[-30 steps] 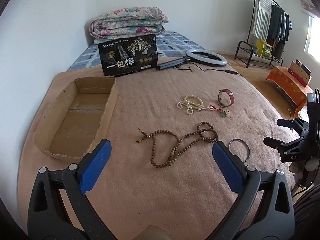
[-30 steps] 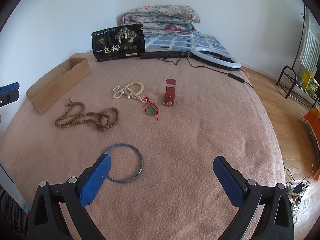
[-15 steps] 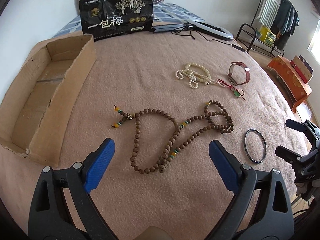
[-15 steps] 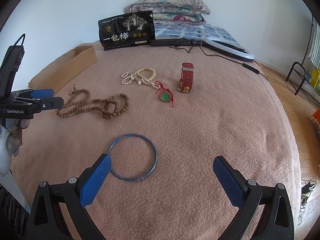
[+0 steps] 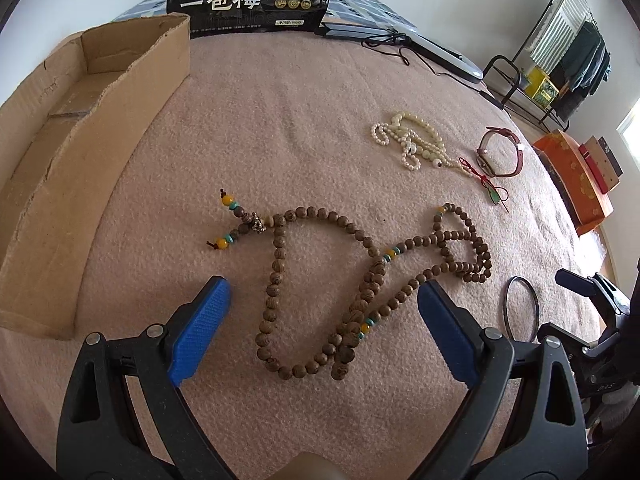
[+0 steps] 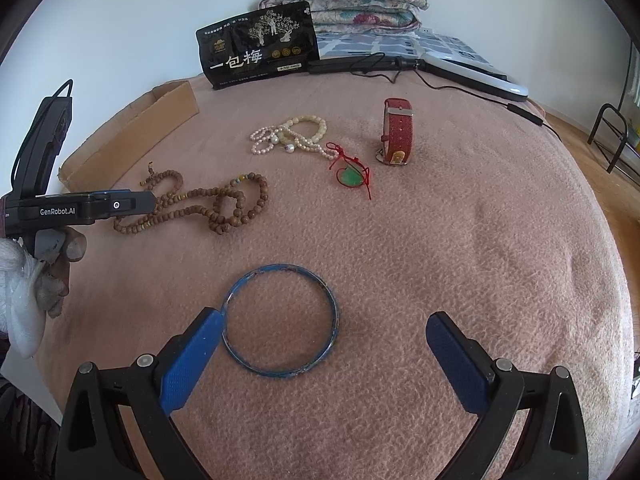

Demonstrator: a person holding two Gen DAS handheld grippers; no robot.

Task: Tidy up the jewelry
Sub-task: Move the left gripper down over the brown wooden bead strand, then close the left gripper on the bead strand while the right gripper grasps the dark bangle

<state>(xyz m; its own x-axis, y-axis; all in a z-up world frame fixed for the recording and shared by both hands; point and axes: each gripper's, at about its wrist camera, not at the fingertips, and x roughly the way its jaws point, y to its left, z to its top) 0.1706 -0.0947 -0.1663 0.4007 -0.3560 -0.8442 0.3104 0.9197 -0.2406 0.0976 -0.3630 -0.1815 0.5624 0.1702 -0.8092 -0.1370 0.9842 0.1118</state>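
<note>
Cardboard box (image 5: 80,128) lay along the left edge of the pink blanket (image 5: 280,120), open-topped, nothing visible inside; its near wall was torn and uneven. Bare blanket separated box from jewelry.

Left tool (image 5: 324,320) was spread wide, nothing gripped; the lower loops of the brown bead necklace (image 5: 360,264) lay between its blue pads, untouched.

Behind the necklace, well apart: white pearl strands (image 5: 404,140), then a green pendant on red cord (image 5: 494,196) touching their end, then the red watch (image 5: 502,152) standing on edge.

Blue bangle (image 6: 280,322) lay flat, nearest the blanket's front. Right tool (image 6: 324,356) was also spread wide and empty; its left pad sat just beside the bangle's rim, contact uncertain. Wide open blanket to the bangle's right.

Far edge: black snack bag (image 6: 258,46) upright, ring lamp (image 6: 472,72) with cable trailing right.
</note>
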